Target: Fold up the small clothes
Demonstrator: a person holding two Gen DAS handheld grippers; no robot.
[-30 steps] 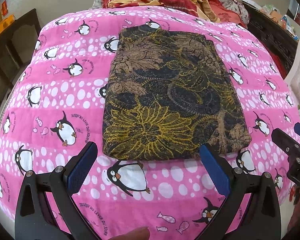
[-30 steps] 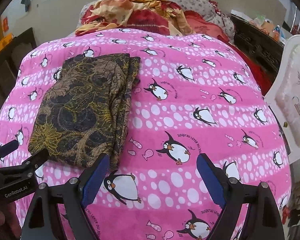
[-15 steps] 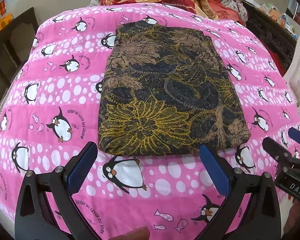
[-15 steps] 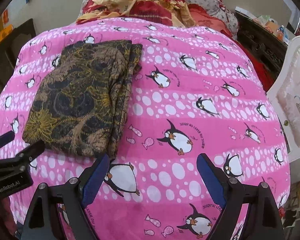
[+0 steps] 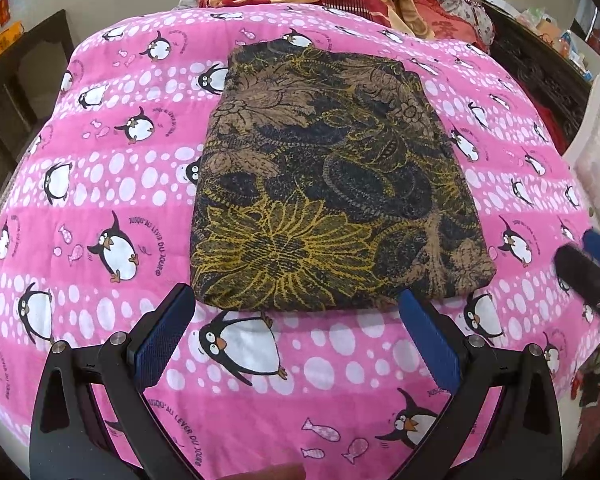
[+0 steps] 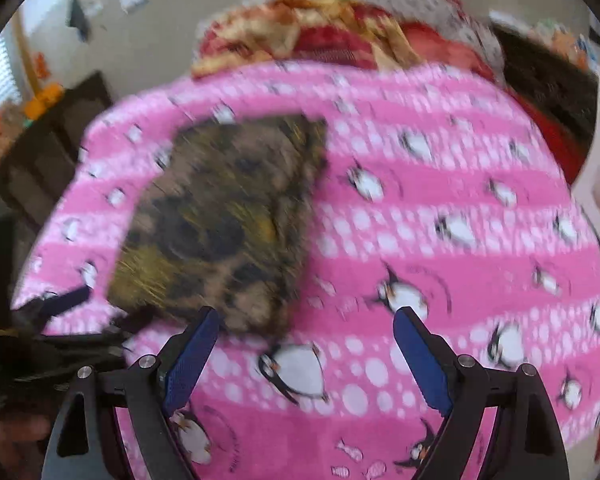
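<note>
We see the folded floral garment (image 5: 336,184) lying flat on the pink penguin blanket (image 5: 100,184) that covers the bed, nearer its left edge than its right. Our left tongs (image 5: 296,320) stand spread just short of the garment's near edge, pinching nothing. Our right tongs (image 6: 304,332) are spread too, empty, by the garment's near right corner; that view is blurred.

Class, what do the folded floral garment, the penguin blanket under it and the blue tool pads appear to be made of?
Folded garment: thin woven or knit cloth, matte, grainy print. Penguin blanket: likely soft fleece or plush, quilted-looking bands. Blue pads: probably rubber, finely textured.
</note>
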